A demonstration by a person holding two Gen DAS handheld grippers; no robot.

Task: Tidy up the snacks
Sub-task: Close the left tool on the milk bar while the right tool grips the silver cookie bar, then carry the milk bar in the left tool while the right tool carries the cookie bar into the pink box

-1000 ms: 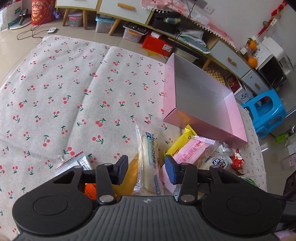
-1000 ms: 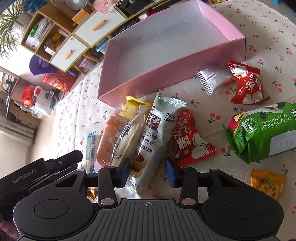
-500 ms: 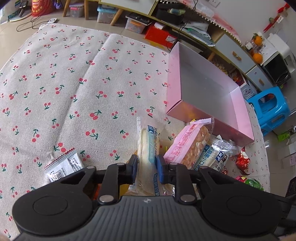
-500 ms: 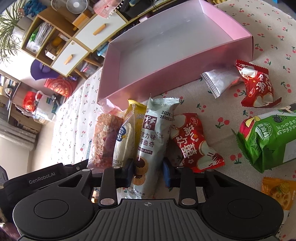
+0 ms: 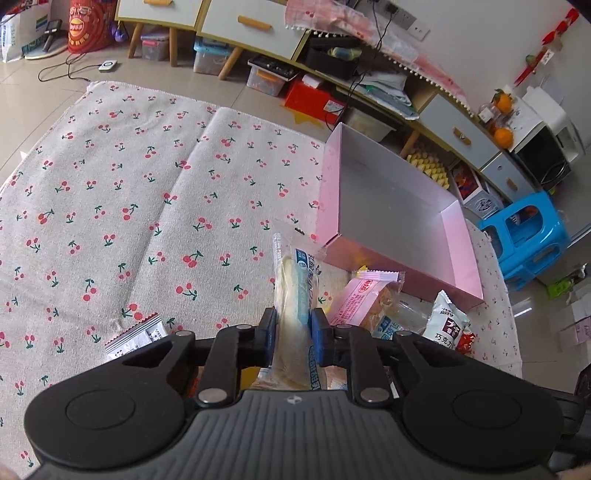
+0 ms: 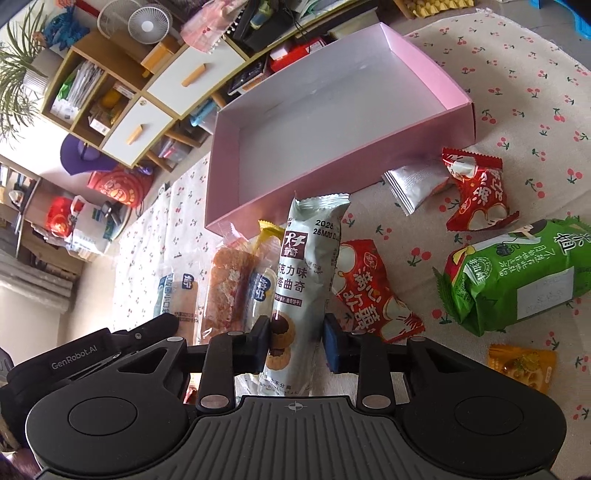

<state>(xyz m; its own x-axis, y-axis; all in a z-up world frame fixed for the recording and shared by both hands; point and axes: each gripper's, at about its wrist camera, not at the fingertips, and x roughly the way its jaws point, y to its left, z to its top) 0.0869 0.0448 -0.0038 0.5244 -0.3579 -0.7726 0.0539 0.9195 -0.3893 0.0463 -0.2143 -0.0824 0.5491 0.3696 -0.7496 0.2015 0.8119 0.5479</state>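
Near the pink box (image 5: 402, 206), the left gripper (image 5: 293, 334) clamps a clear bread packet (image 5: 295, 284); the right gripper (image 6: 297, 338) clamps a silver cookie packet (image 6: 308, 266).

Tiled floor (image 5: 55, 107), low drawer cabinets (image 5: 236, 22), blue plastic stool (image 5: 528, 236).

Bright, even daylight; soft shadows only. Mild glare on the floor tiles (image 5: 532, 310) at far right. Sharp centrally, strongly bowed at fisheye edges.
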